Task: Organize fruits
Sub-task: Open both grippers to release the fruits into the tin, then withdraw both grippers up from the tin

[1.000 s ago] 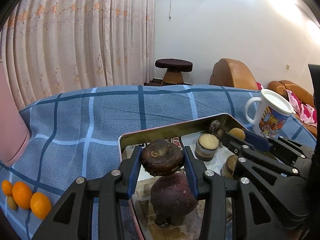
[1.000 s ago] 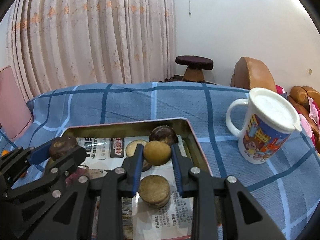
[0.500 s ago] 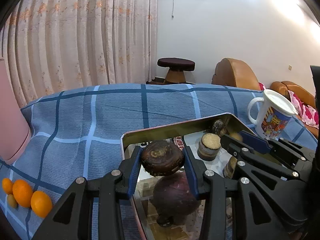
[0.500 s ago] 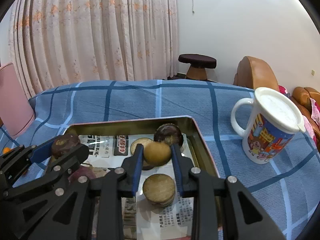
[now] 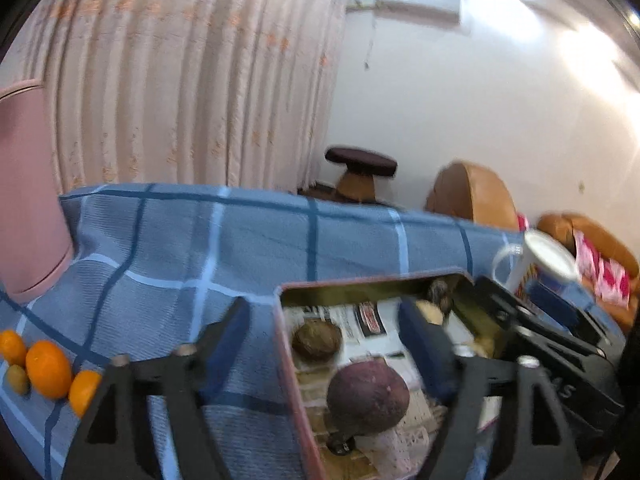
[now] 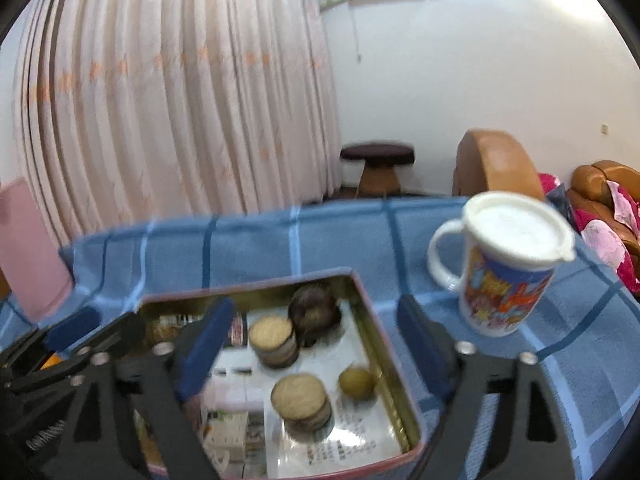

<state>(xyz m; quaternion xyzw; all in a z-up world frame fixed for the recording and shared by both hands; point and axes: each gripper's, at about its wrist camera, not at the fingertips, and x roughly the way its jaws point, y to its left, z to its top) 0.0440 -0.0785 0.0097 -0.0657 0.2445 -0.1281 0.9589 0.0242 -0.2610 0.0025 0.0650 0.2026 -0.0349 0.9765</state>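
Both fruits dropped into the tin

Left wrist view: the left hand-held gripper (image 5: pixel 326 344) has just spread its jaws and stands released; the dark round fruit (image 5: pixel 317 339) it carried lies in the tin (image 5: pixel 360 280), left side. Right wrist view: the right hand-held gripper (image 6: pixel 316 344) has likewise just opened, empty, and its small tan fruit (image 6: pixel 357 383) rests near the tin's right wall. Oranges on the bench probably come next.

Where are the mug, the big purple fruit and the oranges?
mug (image 6: pixel 505 280), right wrist view, its printed side.
big purple fruit (image 5: pixel 368 398), left wrist view, its rounded top.
oranges (image 5: pixel 49 369), left wrist view, the largest one's middle.
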